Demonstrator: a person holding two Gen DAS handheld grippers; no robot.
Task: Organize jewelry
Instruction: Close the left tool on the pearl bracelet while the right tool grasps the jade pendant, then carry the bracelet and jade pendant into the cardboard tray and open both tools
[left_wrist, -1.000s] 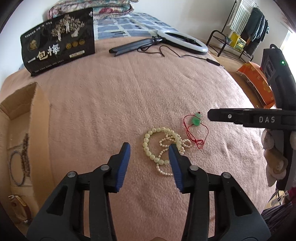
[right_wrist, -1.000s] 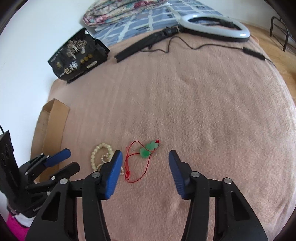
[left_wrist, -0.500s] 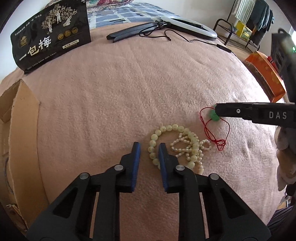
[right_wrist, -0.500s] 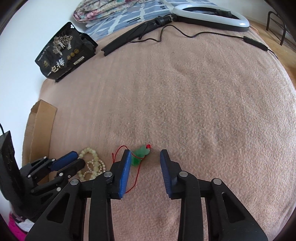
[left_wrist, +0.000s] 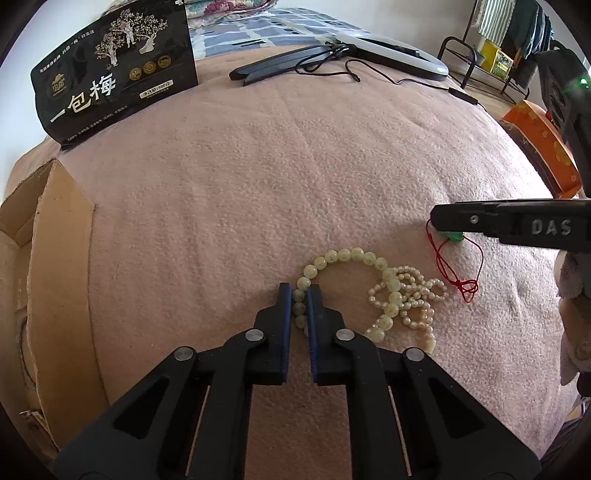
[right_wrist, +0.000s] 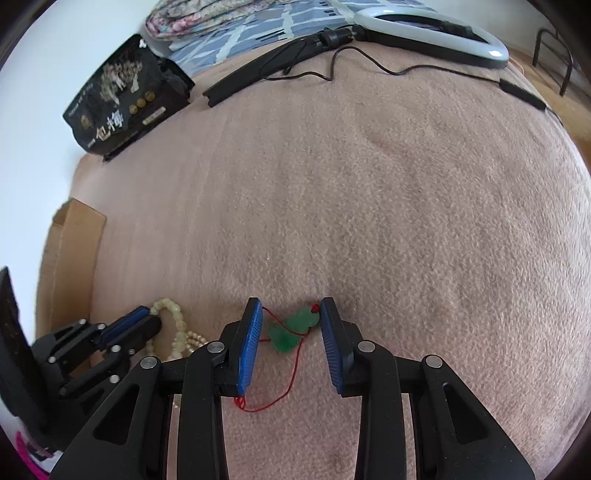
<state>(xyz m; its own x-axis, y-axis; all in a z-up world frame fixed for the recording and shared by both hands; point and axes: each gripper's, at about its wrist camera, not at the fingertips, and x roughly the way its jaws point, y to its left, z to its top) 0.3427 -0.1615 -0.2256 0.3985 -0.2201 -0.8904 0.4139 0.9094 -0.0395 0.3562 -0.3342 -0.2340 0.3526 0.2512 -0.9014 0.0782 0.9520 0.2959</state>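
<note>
Pink fleece blanket (left_wrist: 295, 166) across the bed, and both tongs are down among the jewelry. Left tongs (left_wrist: 299, 306) are pinched shut on the pale green bead bracelet (left_wrist: 354, 258), biting its near-left arc, while the far side lies tangled with the pearl strand (left_wrist: 417, 295). Right tongs (right_wrist: 291, 332) stand apart, straddling the green gourd pendant (right_wrist: 293, 328) on its red cord (right_wrist: 273, 400), pads not yet touching it. My read: lift the bracelet slowly and low, so the pearls slide off rather than ride along, then carry it left to the cardboard box (left_wrist: 48, 258). The right should close on the pendant body, not the thin cord. Count: one bead bracelet, one pearl strand, one pendant, one box, two tongs.
</note>
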